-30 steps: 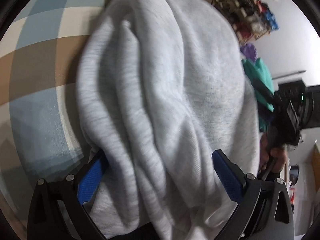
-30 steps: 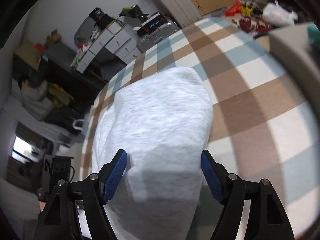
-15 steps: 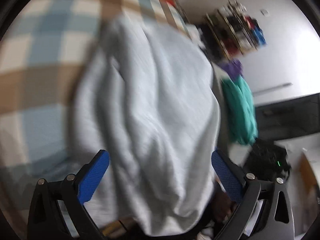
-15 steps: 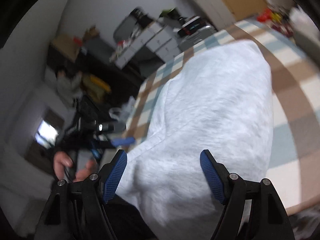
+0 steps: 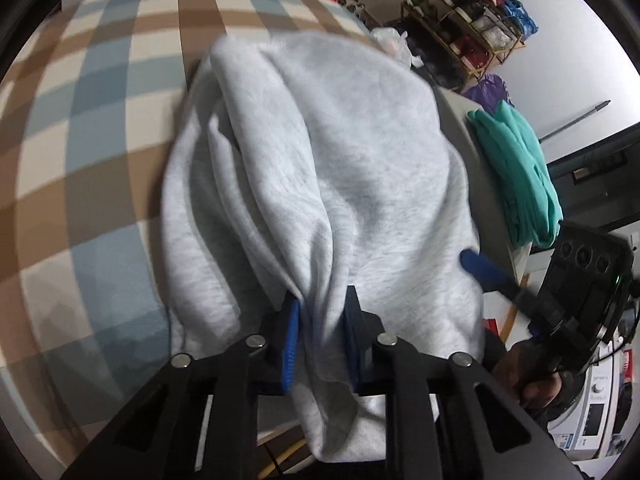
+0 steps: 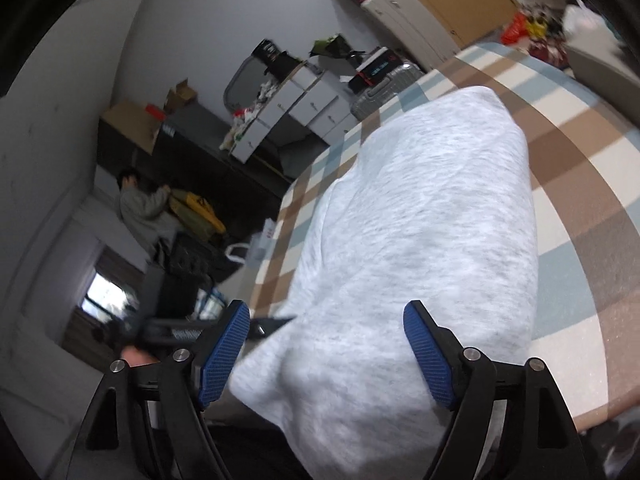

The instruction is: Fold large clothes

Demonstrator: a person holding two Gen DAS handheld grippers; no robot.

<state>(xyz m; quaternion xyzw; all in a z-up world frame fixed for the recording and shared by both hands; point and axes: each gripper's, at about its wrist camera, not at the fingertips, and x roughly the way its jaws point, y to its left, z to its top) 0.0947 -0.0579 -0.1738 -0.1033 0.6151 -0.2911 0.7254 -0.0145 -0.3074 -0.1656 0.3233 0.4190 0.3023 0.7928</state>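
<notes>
The left gripper (image 5: 318,336) is closing, and its blue pads (image 5: 291,344) already pinch a gathered ridge of the grey sweatshirt (image 5: 320,168) between them, at the garment's near hem where it hangs over the bed's edge. From that pinch the cloth runs straight away from the fingers in long pleats up across the bed, so its long axis lies along the line the left gripper points. The right gripper (image 6: 328,350) is easing wider, its blue pads (image 6: 426,356) standing well apart on either side of the same near edge; the grey fabric bulges up between them, but neither pad looks to press on it, so it holds nothing. In the left view one of the right gripper's blue fingers rests at the sweatshirt's right-hand border, near the corner. As I judge it, the left hand is the one with the cloth and the right is just beside the matching corner, so the coming move turns on the right closing there before both lift the hem. The sweatshirt lies on a bedspread (image 5: 92,128) checked in tan, pale blue and cream. A folded teal garment (image 5: 520,176) sits off to the right. No brand, label or writing can be read.
</notes>
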